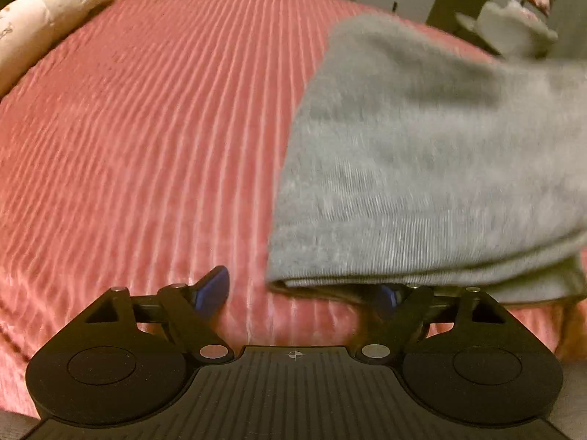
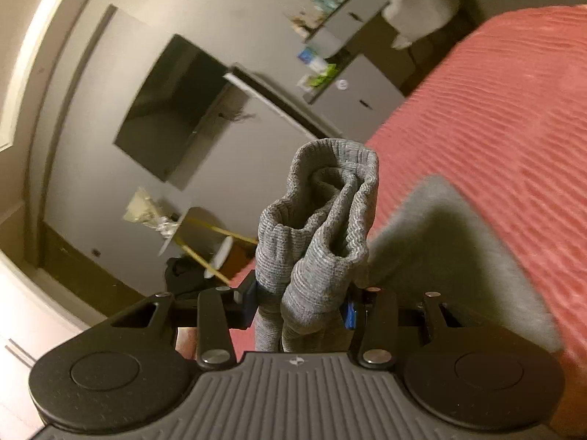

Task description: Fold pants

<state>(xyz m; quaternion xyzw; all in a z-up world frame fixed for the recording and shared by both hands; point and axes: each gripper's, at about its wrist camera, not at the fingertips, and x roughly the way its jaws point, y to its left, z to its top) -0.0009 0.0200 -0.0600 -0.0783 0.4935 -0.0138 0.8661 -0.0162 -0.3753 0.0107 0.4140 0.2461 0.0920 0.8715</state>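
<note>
The grey knit pants (image 1: 422, 168) lie in folded layers on the red ribbed bedspread (image 1: 146, 128), filling the right half of the left wrist view. My left gripper (image 1: 304, 293) is open at the near folded edge; its left blue fingertip (image 1: 214, 288) is on the bedspread and its right fingertip (image 1: 389, 297) is tucked under the pants' edge. My right gripper (image 2: 301, 304) is shut on a bunched end of the pants (image 2: 323, 220), with the ribbed cuffs standing up above the fingers. More grey fabric (image 2: 458, 245) trails down to the bed.
A cream plush toy (image 1: 44, 14) lies at the bed's far left corner. Beyond the bed stand grey cabinets (image 2: 352, 84) with clutter on top, a wall-mounted dark TV (image 2: 172, 110) and a small stool with yellow legs (image 2: 216, 242).
</note>
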